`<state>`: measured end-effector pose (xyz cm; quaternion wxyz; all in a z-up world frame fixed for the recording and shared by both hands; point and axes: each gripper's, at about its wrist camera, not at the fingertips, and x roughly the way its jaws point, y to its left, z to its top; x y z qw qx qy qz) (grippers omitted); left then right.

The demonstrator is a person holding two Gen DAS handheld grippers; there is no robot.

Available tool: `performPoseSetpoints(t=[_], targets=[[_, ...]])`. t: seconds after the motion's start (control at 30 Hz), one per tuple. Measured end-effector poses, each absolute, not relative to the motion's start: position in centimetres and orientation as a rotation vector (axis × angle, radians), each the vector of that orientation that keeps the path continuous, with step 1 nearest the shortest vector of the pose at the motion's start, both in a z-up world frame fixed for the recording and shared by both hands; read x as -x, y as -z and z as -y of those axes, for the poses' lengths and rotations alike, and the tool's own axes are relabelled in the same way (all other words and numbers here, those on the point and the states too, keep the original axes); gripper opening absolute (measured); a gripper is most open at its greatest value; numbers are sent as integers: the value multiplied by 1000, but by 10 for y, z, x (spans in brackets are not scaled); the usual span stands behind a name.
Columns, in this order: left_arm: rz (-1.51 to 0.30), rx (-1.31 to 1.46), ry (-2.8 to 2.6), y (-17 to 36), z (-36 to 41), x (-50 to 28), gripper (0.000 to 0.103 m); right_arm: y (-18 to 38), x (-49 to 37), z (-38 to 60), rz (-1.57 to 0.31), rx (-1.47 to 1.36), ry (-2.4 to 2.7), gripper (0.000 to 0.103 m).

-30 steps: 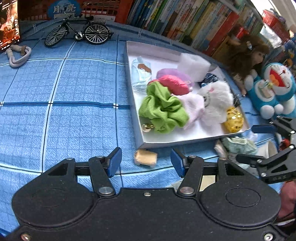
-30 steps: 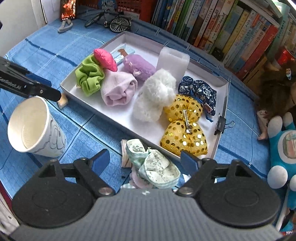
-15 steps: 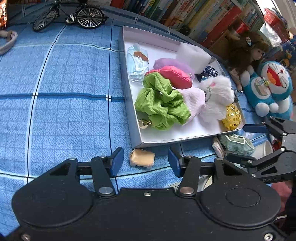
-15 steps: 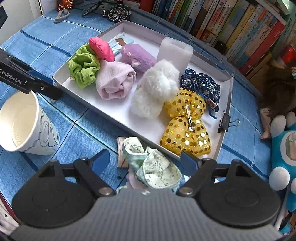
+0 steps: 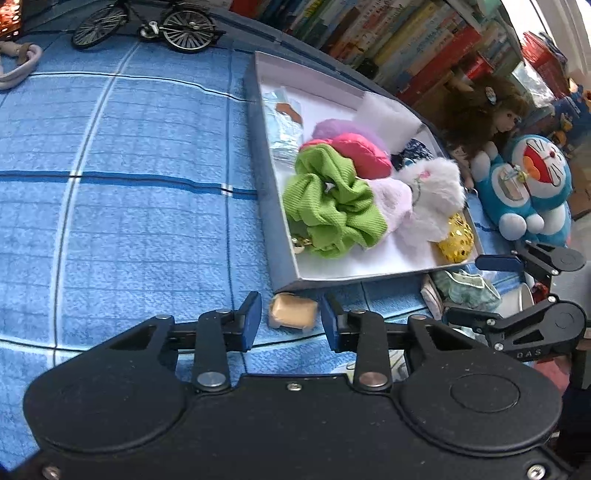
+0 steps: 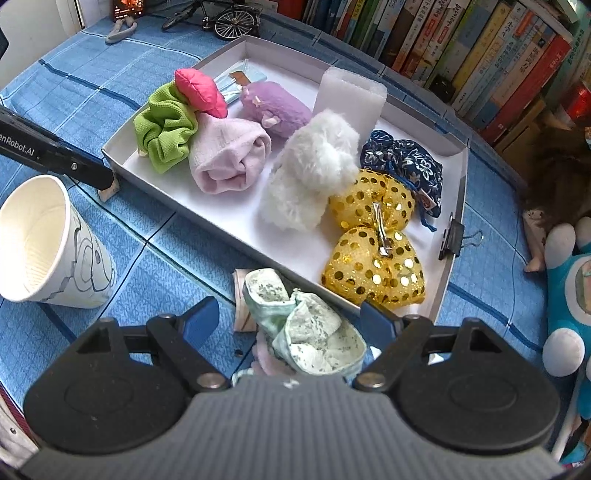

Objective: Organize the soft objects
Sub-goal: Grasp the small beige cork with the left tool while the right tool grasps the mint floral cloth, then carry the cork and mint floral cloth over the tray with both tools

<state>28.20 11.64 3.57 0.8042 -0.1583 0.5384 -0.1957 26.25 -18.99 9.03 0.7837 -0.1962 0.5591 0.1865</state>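
Note:
A white tray on the blue cloth holds soft things: a green scrunchie, a pink pouch, a pink cloth roll, a white fluffy toy and gold sequin pouches. A small tan sponge block lies just outside the tray's near corner, between the fingers of my open left gripper. A pale green floral fabric piece lies outside the tray between the fingers of my open right gripper. The tray also shows in the left wrist view.
A paper cup lies on its side left of the right gripper. A model bicycle stands at the back. Books line the rear. A Doraemon plush and a doll sit right of the tray.
My left gripper has moved forward, so the tan block now lies between its fingers. My right gripper has edged forward over the green fabric piece.

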Motion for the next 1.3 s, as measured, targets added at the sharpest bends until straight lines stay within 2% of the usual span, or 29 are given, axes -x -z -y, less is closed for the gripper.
performPoseSetpoints(t=[0.27,0.33,0.4,0.47,0.53,0.57,1.03,1.3], targets=[[-1143,289,413,-36,-104,-283,32,-85,-263,188,-1222,439,-400,90],[-1139,265,406,-36,-103,-281,25,-84,-262,187,-1219,452,-396,89],[-1133,256,404,-36,-103,-279,25,-85,-259,185,-1207,466,-388,77],[-1128,254,400,-37,-105,-277,25,-86,-258,185,-1210,456,-370,47],[-1123,251,394,-38,-106,-275,25,-90,-259,186,-1210,430,-362,29],[-1123,250,390,-39,-107,-273,25,-93,-258,186,-1200,426,-364,25],[-1084,252,362,-65,-116,-255,25,-127,-243,187,-1103,377,-400,23],[-1035,239,356,-93,-110,-251,25,-163,-236,195,-974,292,-405,22]])
